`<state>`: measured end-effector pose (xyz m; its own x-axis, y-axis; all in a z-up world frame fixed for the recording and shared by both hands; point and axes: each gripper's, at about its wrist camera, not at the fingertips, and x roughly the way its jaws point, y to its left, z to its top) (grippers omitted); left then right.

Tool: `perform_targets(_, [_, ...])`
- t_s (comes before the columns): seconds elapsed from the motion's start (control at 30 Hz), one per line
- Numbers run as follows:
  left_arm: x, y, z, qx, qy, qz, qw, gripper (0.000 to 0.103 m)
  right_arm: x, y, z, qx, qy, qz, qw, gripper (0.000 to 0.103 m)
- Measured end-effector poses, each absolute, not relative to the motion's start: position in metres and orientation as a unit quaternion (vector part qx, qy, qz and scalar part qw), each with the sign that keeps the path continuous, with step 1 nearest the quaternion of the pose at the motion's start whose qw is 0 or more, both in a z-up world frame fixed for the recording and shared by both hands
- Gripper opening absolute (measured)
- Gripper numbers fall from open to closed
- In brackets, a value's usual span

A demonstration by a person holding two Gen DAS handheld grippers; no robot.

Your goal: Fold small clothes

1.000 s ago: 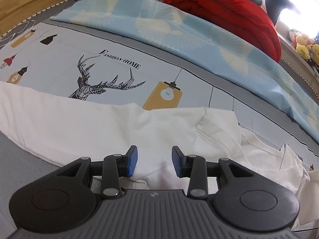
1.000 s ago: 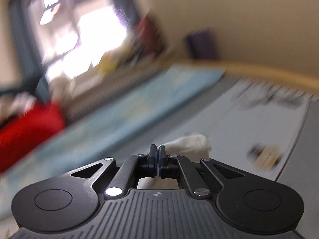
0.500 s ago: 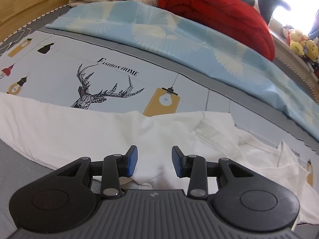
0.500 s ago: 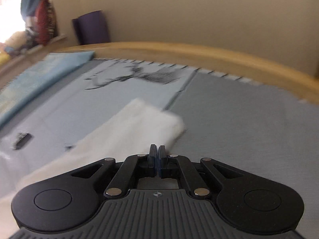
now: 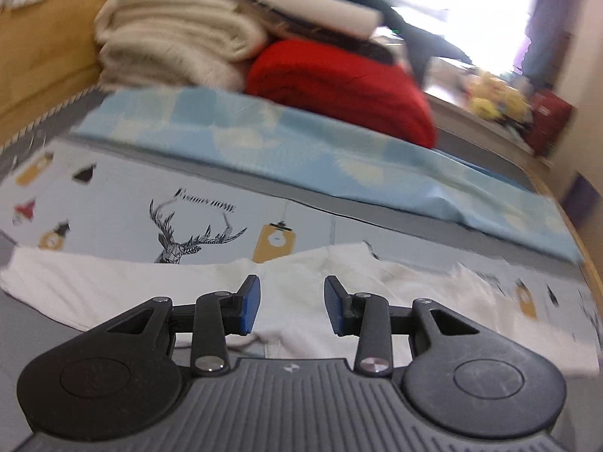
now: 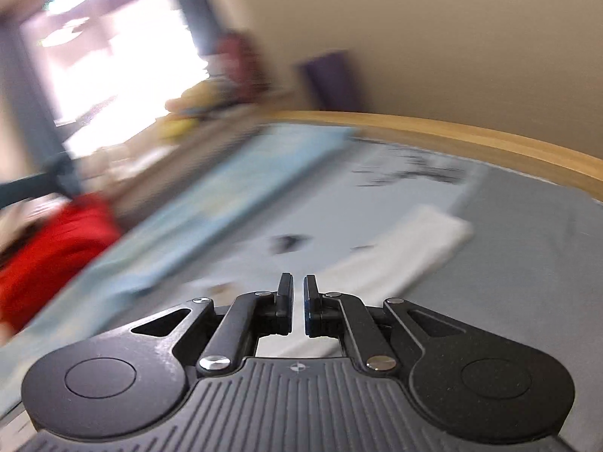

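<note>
A white garment (image 5: 124, 293) lies spread across the printed bed sheet (image 5: 124, 188), stretching left to right under my left gripper. My left gripper (image 5: 292, 307) is open and empty, its blue pads (image 5: 250, 303) above the garment's middle. In the right wrist view the same white garment (image 6: 410, 248) shows as a flat strip running away to the right. My right gripper (image 6: 297, 303) hovers over its near end with the jaws a narrow gap apart, holding nothing. That view is blurred by motion.
A light blue patterned cloth (image 5: 339, 158) lies along the far side of the bed. Behind it sit a red blanket (image 5: 339, 86) and folded cream blankets (image 5: 173, 45). A wooden bed rim (image 6: 471, 139) curves around the grey mattress edge.
My right gripper has parted its jaws slightly and let go of the white garment, and swung its view leftward. My left gripper has risen and pulled back, staying open.
</note>
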<state>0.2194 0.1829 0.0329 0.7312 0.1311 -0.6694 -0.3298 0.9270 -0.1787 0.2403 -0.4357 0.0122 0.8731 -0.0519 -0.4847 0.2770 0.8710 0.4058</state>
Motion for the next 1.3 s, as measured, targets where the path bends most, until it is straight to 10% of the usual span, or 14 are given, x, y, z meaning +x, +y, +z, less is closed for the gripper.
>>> perform_targets(0.1, [0.163, 0.168, 0.042, -0.121, 0.341, 0.086, 0.928, 0.042, 0.197, -0.397, 0.042, 0.219, 0.243, -0.013, 0.945, 0.024])
perform_targets(0.43, [0.025, 0.142, -0.086, -0.160, 0.425, 0.070, 0.888, 0.041, 0.095, -0.338, -0.032, 0.169, 0.387, 0.045, 0.905, 0.025])
perform_targets(1.3, [0.037, 0.155, -0.159, -0.143, 0.524, 0.107, 0.833, 0.046, 0.096, -0.311, -0.129, 0.046, 0.538, -0.028, 0.841, 0.040])
